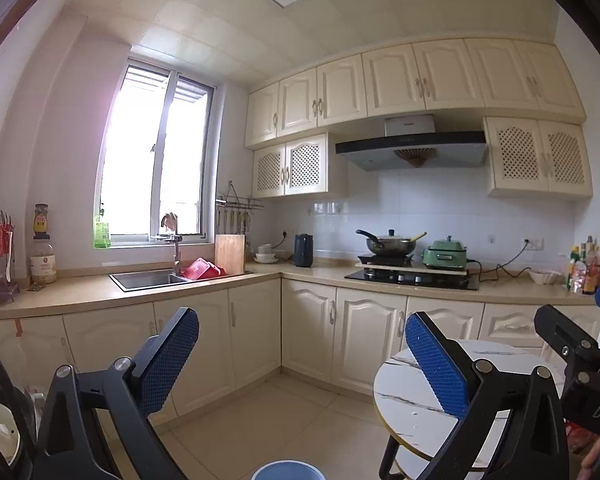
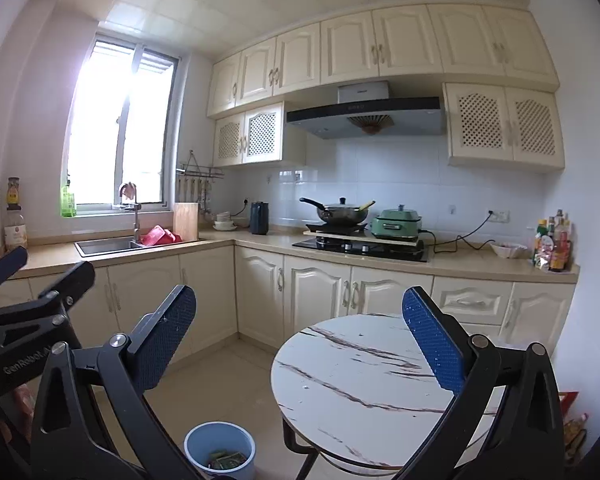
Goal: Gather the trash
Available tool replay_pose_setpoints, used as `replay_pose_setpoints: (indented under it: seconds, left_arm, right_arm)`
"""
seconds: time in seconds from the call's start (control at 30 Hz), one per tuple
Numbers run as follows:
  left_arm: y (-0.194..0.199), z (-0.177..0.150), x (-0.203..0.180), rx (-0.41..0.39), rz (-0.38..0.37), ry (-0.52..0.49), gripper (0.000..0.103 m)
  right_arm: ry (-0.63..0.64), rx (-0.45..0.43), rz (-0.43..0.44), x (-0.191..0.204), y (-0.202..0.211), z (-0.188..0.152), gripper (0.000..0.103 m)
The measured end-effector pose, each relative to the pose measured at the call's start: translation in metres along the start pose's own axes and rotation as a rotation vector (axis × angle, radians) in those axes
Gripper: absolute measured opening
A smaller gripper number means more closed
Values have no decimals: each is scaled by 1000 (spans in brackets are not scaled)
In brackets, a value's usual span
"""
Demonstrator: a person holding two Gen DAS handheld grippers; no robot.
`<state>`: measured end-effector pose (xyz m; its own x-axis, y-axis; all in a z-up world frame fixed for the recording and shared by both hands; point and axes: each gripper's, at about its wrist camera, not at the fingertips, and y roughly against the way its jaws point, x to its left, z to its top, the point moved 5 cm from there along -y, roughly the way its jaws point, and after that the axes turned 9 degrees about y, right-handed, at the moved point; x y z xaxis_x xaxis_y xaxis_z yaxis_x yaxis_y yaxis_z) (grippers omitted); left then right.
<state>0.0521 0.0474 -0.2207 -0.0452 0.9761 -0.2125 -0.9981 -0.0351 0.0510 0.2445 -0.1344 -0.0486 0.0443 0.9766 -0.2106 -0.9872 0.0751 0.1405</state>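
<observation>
A: What is happening, going left to right?
B: The left gripper (image 1: 300, 360) is hanging released and empty; the bin (image 2: 219, 450) is sitting on the floor beside the round table (image 2: 364, 384), holding green trash (image 2: 226, 460); the right gripper (image 2: 300, 336) is also gaping empty.
A: Which step?
B: Probably finishing, or looking for more.
</observation>
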Motion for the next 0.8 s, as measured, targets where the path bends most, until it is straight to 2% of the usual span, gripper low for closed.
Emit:
replay_pose_setpoints:
  seconds: [0.33,0.8]
  left_arm:
    - [-8,10,-14,7,-14,-21,102]
    - [-22,29,-4,17,-18,-34,102]
  right_arm:
    - [9,17,-3,4,-4,-10,103]
    - [1,28,-12,3,-4,-19,103]
